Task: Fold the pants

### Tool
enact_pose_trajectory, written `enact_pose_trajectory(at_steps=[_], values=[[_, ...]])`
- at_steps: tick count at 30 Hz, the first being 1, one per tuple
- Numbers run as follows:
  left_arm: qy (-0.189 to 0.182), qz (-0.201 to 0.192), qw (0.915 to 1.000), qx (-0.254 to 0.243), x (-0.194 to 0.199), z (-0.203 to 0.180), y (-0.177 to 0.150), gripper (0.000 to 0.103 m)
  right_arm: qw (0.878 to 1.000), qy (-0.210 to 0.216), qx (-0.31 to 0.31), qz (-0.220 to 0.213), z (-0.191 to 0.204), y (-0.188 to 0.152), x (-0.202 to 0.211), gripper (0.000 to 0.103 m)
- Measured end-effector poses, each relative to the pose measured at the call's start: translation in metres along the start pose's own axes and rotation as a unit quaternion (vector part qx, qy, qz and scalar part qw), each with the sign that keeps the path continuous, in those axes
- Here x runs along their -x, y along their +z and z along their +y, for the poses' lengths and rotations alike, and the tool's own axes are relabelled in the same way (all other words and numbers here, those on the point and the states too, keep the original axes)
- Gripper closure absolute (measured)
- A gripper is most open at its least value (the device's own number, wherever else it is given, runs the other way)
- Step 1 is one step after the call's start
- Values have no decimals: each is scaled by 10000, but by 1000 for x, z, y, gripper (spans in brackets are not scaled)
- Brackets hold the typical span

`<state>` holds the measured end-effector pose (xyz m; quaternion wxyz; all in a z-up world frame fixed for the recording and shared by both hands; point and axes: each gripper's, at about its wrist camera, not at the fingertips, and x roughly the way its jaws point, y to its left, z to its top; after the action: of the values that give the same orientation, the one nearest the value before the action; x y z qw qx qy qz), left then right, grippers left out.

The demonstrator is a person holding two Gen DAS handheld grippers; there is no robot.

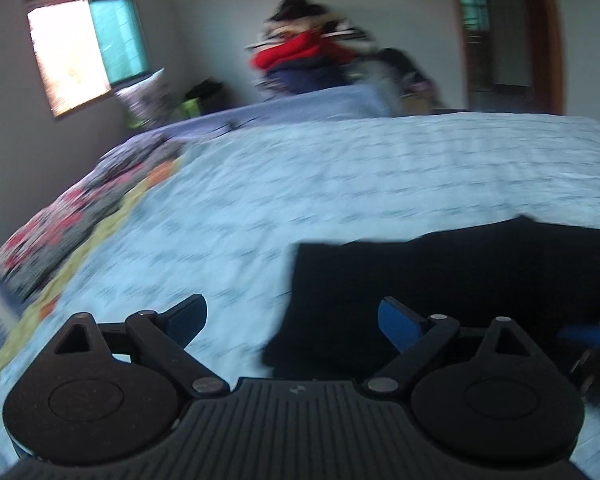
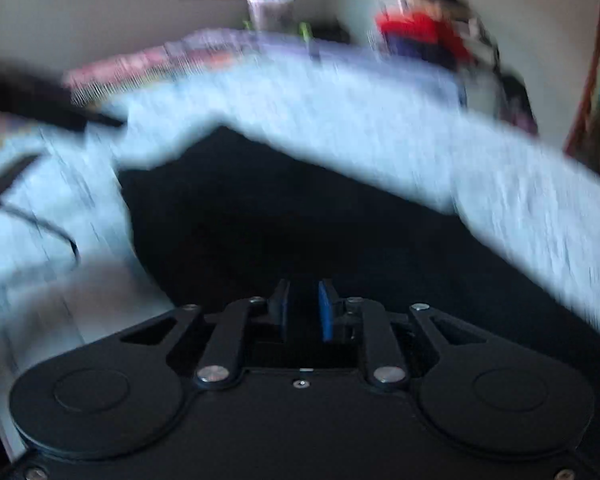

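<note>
Window [image 1: 76, 54]: far left of the left wrist view, bright, set in a pale wall, with a teal panel beside it.
Patterned quilt [image 1: 60, 232]: along the left edge of the bed, red, grey and yellow patches, blurred.
Bedspread [image 1: 340, 184]: pale blue with fine rows of marks, covering the bed across the middle of both views.
Left gripper [image 1: 292, 320]: low in its own view, black body with blue pads, fingers spread wide and released — nothing between them. One finger sits over bare bedspread, the other over the dark cloth.
Pants [image 1: 460, 276]: black, lying on the bedspread at the lower right of the left wrist view, a squared end toward the left. In the right wrist view they fill the centre as a dark shape with a peak pointing away from the camera.
Clothes pile [image 1: 304, 60]: beyond the far edge of the bed, red and navy items stacked with a dark one on top, blurred.
Doorway [image 1: 504, 32]: far right, brown wooden frame.
Right gripper [image 2: 303, 308]: low centre of its own view, directly over the pants, blue pads drawn close with a narrow gap. The gap looks dark — I cannot tell whether cloth is pinched there.
Image quality: the right wrist view is heavily smeared.
</note>
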<state>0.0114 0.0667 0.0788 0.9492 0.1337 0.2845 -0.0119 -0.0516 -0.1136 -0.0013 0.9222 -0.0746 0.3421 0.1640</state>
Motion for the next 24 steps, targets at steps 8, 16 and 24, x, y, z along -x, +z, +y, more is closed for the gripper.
enact_pose_trajectory(at_steps=[8,16,24], values=[[-888,-97,9957,-226,-17,-95,33,6,9982,-241,-495,233,-47,-31,35,76],[-538,-151,9905,-1254,-39,-200,12,6,9782,-866,-1836,-437,-135,-71,120,74],[-242,-298,9802,-1944,-36,-234,-22,5,9133,-1533,-3714,-669,-242,-148,164,62]])
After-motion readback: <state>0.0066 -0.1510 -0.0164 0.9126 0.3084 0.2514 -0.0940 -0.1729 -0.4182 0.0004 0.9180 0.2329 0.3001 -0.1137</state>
